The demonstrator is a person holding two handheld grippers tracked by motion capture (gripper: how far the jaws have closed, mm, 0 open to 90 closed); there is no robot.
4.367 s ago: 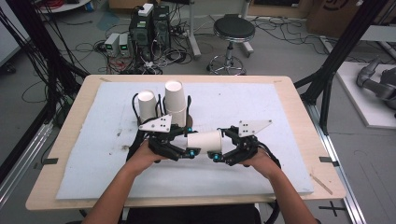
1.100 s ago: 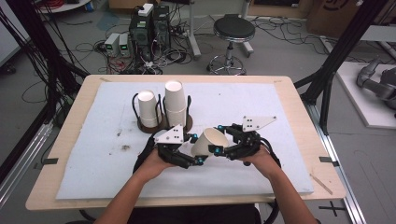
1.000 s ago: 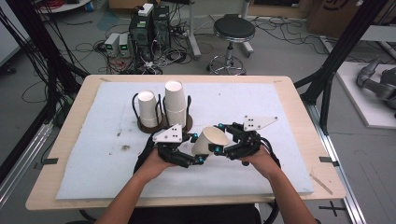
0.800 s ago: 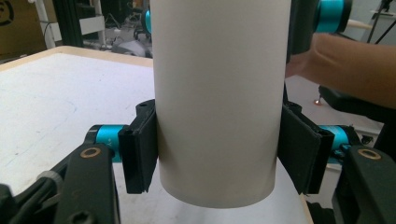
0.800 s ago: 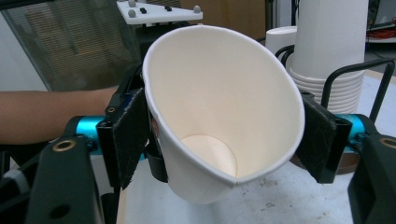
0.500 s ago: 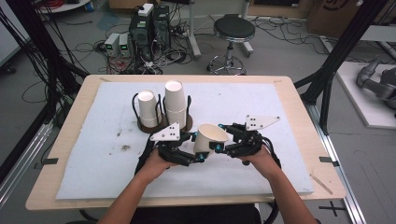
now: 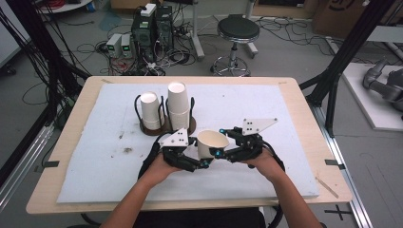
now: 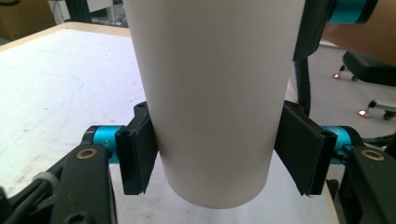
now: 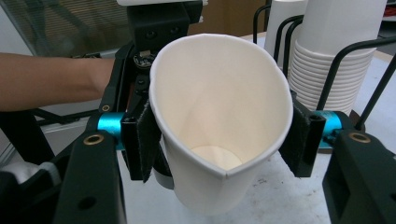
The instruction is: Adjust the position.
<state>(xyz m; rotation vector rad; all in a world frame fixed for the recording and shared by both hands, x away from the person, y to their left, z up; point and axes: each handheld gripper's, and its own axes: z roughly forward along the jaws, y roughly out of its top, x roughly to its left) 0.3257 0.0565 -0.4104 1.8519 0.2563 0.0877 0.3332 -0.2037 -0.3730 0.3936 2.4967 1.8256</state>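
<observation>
Right gripper view: paper cup [image 9: 219,121] squeezed oval in right gripper [image 9: 224,135], left gripper [image 8: 215,154] loosening around its base.

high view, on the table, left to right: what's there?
Short cup stack → tall cup stack → left tool → held paper cup → right tool, with its hand farthest right. Both stacks stand in a black wire holder, farther back than the tools.
</observation>
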